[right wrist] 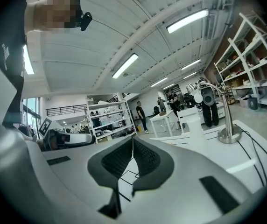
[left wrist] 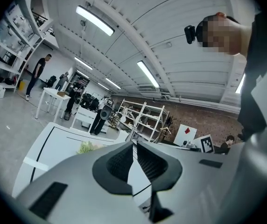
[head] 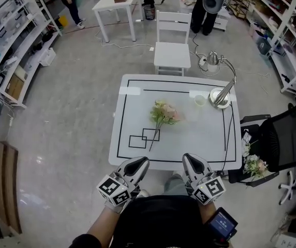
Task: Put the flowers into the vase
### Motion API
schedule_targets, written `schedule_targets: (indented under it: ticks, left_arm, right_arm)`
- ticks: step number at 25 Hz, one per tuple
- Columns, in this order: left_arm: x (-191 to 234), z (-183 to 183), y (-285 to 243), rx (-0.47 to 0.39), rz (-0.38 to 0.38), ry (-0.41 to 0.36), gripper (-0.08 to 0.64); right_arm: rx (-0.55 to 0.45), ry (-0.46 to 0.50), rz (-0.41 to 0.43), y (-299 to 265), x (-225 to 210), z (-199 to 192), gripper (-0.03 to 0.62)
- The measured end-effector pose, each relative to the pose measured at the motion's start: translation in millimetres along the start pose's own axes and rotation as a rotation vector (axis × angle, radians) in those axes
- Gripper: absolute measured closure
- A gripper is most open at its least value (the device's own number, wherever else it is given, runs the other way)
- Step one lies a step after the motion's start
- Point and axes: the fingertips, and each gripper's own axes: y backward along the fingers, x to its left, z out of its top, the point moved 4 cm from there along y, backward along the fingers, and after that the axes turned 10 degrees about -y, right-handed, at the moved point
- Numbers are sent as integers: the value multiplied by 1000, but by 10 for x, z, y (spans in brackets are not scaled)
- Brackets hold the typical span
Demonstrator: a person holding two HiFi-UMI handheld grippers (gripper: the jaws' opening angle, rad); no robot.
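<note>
Nothing of the task is done yet. The flowers lie on their side on the tabletop, ahead of both your tools and roughly midway between them, stems pointing back toward you. The small pale cup that I take to be the vase stands farther off, ahead of your right tool, just beside the lamp base and apart from the bouquet. Picking up, carrying and inserting all remain.

Your left hand-held gripper has its jaws pressed together with nothing between them. Your right hand-held gripper is likewise closed and empty. Both hover at the near edge of the tabletop, touching nothing.
</note>
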Motion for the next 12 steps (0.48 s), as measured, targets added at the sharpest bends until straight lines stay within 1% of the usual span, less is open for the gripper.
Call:
schedule_targets:
  ticks: [5, 12]
  left_arm:
    - [-14, 85, -436, -4, 17, -6, 549]
    - [-49, 164, -870, 4, 59, -3, 533]
  right_arm:
    - [-1, -5, 13, -39, -404, 232, 580]
    - [5, -15, 48, -93, -817, 499, 580]
